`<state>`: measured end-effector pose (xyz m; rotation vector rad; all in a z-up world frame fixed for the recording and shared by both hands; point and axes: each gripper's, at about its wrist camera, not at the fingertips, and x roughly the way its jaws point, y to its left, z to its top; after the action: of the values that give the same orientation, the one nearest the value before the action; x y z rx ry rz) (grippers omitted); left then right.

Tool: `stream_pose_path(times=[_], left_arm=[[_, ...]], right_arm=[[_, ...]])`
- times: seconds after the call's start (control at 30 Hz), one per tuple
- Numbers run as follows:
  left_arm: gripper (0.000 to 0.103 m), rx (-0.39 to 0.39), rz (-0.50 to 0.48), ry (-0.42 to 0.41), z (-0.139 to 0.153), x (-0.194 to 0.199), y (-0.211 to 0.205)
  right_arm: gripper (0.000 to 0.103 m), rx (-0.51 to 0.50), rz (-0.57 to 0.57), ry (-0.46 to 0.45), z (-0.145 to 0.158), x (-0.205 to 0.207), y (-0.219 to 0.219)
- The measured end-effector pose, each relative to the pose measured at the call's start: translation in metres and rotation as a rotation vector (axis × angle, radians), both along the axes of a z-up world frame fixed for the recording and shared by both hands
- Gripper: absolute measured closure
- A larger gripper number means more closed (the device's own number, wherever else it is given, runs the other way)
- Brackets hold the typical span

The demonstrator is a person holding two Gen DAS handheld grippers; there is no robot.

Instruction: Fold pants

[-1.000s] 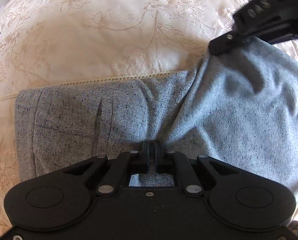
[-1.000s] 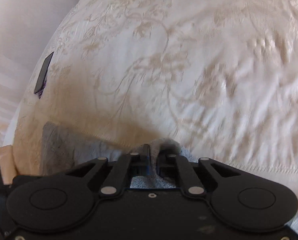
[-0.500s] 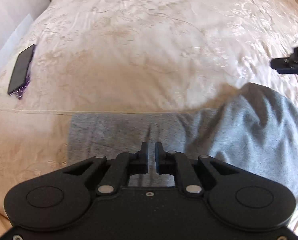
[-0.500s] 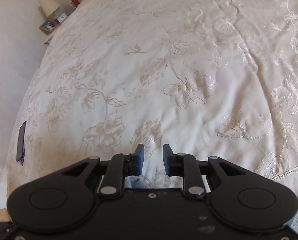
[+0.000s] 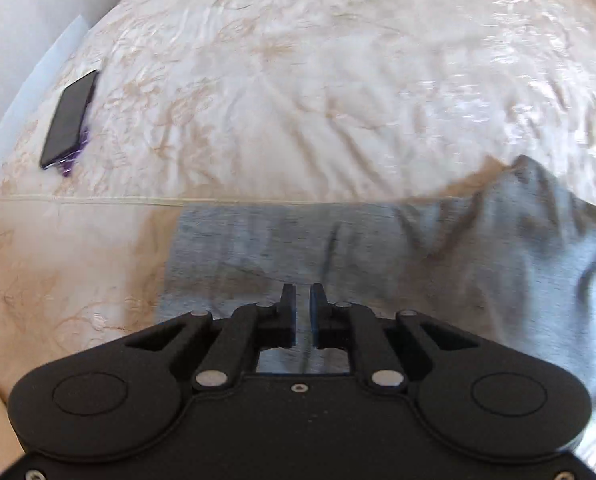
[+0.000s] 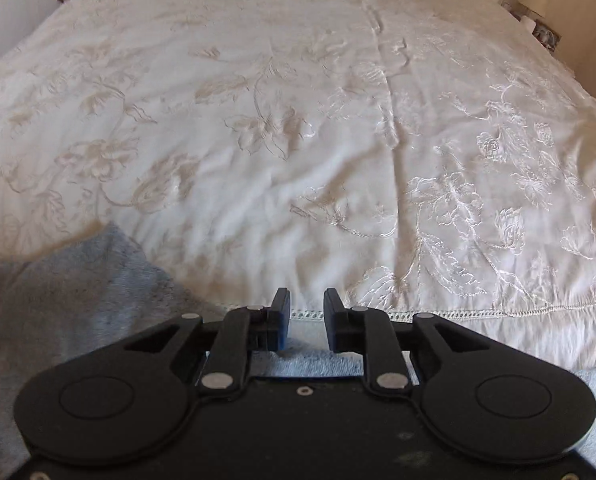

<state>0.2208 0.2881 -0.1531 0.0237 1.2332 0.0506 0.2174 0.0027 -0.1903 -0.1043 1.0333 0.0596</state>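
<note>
Grey speckled pants (image 5: pixel 378 248) lie on the cream embroidered bedspread (image 5: pixel 318 100), just on the near side of its lace seam (image 5: pixel 98 199); the left part lies flat and squared, while the right part bunches into a raised peak. The left gripper (image 5: pixel 303 300) hovers above the flat part, its jaws a narrow slit apart and holding nothing. The right gripper (image 6: pixel 306 304) sits over the seam with jaws parted wider, empty, grey cloth under its body. A dark phone (image 5: pixel 69 118) lies beyond the seam, far left.
</note>
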Motion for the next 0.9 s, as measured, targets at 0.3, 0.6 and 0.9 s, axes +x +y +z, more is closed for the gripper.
stream_pose_path(times=[0.3, 0.6, 0.9], left_arm=[[0.087, 0.066, -0.200, 0.175, -0.044, -0.056, -0.048], [0.081, 0.029, -0.212, -0.011, 0.008, -0.033, -0.103], [0.087, 0.160, -0.260, 0.159, -0.032, -0.055, -0.176]], right_arm=[[0.084, 0.063, 0.039, 0.297, -0.049, -0.109, 0.001], [0.081, 0.098, -0.219, 0.155, -0.022, -0.113, -0.079], [0.082, 0.004, -0.310, 0.195, -0.025, -0.174, -0.208]])
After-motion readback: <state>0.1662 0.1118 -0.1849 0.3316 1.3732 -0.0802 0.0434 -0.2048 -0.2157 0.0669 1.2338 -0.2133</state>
